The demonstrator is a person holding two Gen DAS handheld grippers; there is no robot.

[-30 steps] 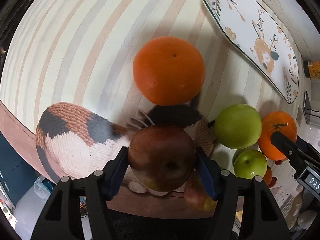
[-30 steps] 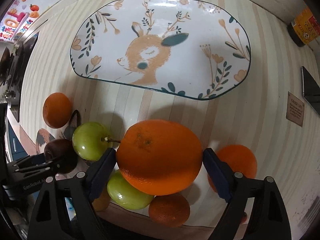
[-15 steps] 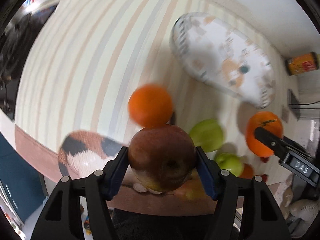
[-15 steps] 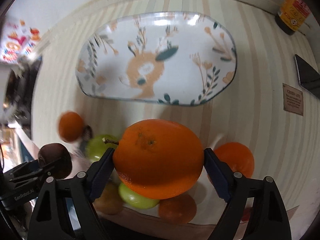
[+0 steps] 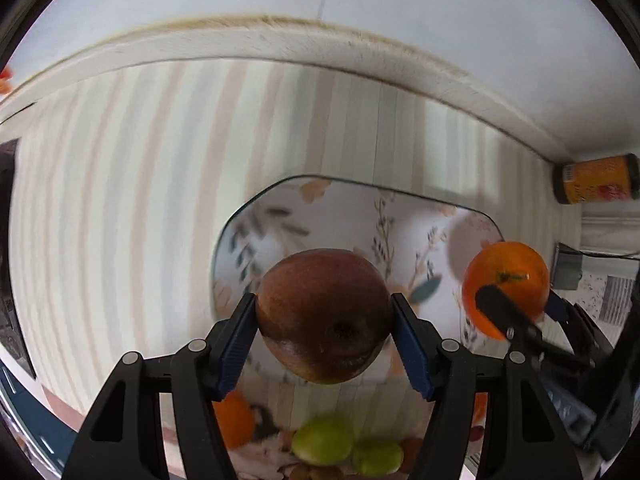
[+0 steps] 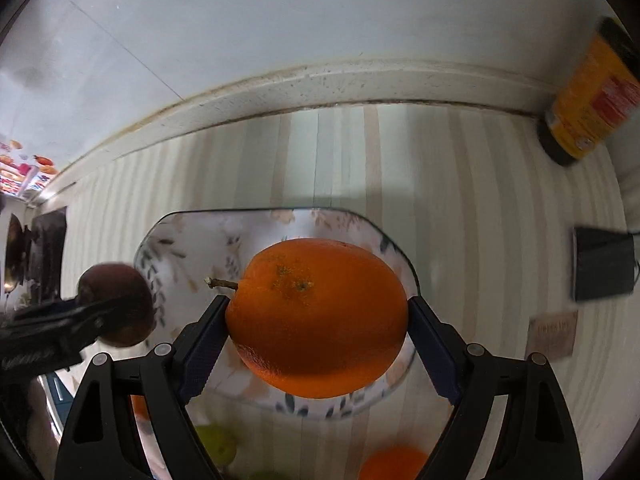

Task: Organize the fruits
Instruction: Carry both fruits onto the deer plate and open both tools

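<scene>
Fruits sit in both grippers above the deer-print plate point(image 5: 280, 216). From the left wrist, the left gripper point(image 5: 324, 322) has its blue fingers point(image 5: 236, 340) clamped on a dark red apple point(image 5: 324, 314) over the plate's near edge, on the striped table point(image 5: 120, 200). To the right, the right gripper point(image 5: 516, 312) carries an orange point(image 5: 516, 268). Two green apples point(image 5: 324, 440) lie blurred at the bottom, near a second orange point(image 5: 236, 420). A yellow can point(image 5: 596, 178) lies by the wall.

From the right wrist, the right gripper point(image 6: 318, 328) has its fingers point(image 6: 204, 344) pressed on the large orange point(image 6: 318, 324) over the plate point(image 6: 192, 240); the apple point(image 6: 116, 304) hangs at left.
</scene>
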